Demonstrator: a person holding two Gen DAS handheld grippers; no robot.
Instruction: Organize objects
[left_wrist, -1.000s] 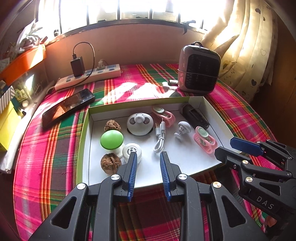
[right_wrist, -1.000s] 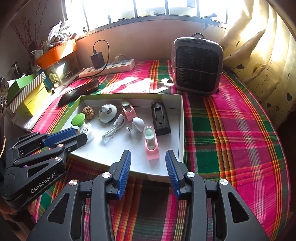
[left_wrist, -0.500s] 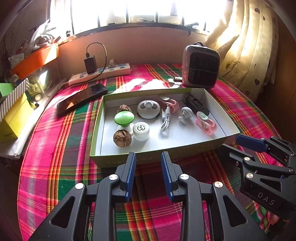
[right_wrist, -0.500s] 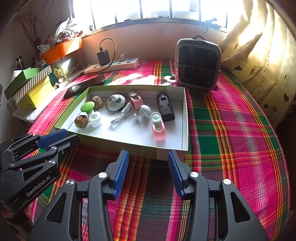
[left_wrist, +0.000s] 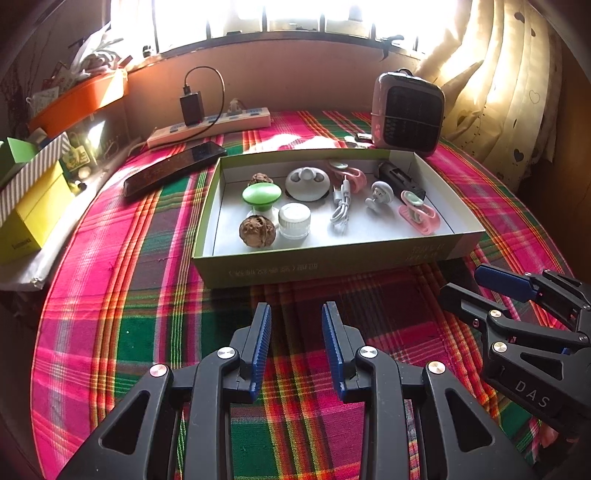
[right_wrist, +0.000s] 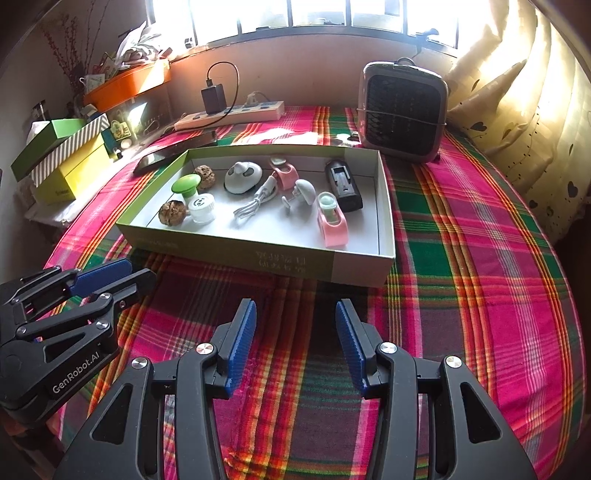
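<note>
Trinkets are all lying inside the box (left_wrist: 334, 254) on the bench (left_wrist: 122, 295); your left tool (left_wrist: 296, 345) and right tool (right_wrist: 295, 345) are hovering short of it, each parted and carrying nothing. Whether you're packing or unpacking isn't showing.

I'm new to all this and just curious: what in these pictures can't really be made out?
- Print on the box front wall: too small, both views.
- Outside the window: washed out by glare, both views.
- Phone: partly hidden behind the box wall, right view.
- Orange tray contents: dim, cluttered, left view.
</note>
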